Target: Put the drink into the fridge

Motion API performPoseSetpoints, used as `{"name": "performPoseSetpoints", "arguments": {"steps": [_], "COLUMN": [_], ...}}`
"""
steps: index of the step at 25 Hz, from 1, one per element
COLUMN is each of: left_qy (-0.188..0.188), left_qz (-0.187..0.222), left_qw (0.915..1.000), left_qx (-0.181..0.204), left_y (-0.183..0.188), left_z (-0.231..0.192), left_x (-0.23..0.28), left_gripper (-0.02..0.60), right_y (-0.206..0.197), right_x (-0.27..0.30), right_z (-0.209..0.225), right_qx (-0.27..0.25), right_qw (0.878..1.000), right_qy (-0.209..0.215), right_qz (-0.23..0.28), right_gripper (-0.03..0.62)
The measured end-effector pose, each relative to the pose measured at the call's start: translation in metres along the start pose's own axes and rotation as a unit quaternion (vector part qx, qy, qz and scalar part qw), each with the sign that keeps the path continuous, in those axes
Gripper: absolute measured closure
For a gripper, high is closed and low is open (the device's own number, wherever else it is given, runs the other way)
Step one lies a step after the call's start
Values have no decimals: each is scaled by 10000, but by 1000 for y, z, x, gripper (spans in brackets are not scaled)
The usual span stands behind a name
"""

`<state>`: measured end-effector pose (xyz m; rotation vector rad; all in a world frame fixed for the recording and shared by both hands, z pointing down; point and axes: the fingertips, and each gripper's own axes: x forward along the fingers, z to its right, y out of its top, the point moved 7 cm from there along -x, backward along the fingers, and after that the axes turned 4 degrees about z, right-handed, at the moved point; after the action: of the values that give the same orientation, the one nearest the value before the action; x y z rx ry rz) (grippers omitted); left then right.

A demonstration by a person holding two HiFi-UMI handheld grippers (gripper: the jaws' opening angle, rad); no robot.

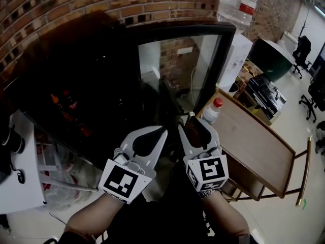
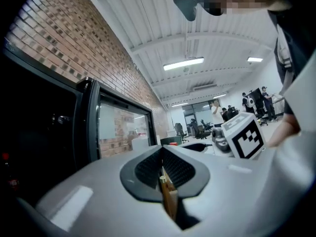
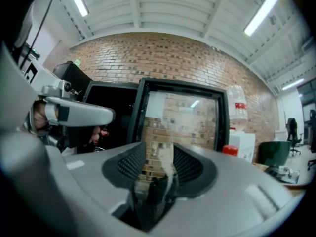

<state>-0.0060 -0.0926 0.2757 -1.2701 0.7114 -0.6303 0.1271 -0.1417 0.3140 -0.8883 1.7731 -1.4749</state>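
In the head view both grippers are held side by side, pointing level at the open fridge. My right gripper is shut on a drink bottle. In the right gripper view that bottle shows clear between the pads, with brick seen through it. My left gripper is shut, its pads meeting along a seam where a thin yellowish strip shows. The fridge's glass door stands swung open ahead of the right gripper. Red-capped bottles stand inside the dark fridge at the left.
A wooden table at the right carries a red-capped bottle. Behind it is a white water dispenser with a jug on top. A white appliance sits at the lower left. A brick wall runs behind the fridge.
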Motion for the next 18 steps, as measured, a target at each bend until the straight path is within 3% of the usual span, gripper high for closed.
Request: {"name": "performPoseSetpoints", "arguments": {"steps": [9,18], "left_qy": [-527,-784], "left_qz": [16,-61], "left_qw": [9986,9968], "left_qx": [-55,-124], "left_y": [-5,-13], "left_z": [23,24], "left_x": [46,79], "left_gripper": [577,577], "right_y": [2,-6], "right_x": [-15,5], "right_z": [76,114], "right_qx": [6,182], "right_qw": [9952,9921], "right_qy": [-957,-1115], "right_qz": [-206,-536], "right_gripper": [396,381]}}
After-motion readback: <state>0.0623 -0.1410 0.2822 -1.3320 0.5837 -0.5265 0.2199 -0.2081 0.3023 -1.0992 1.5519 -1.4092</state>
